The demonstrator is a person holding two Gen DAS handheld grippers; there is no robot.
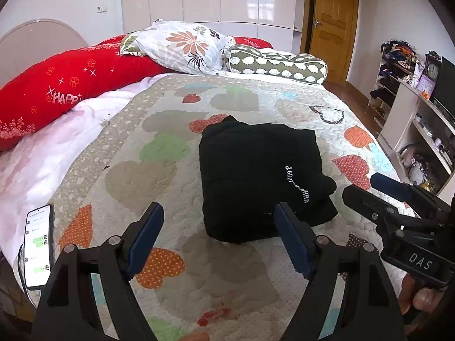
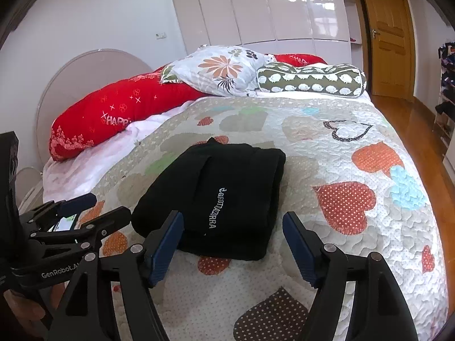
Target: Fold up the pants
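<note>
Both grippers' (image 1: 219, 224) (image 2: 233, 230) blue-padded jaws gape empty over folded black knit pants (image 1: 261, 176) on quilt (image 1: 136, 142).

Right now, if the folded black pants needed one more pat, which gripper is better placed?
Probably the right gripper: the pants lie just ahead between its open fingers. The left gripper sits off their corner.

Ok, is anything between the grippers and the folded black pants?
Nothing visible. Left gripper and right gripper are both open, with only bare quilt before the black pants. The phone lies off left.
</note>
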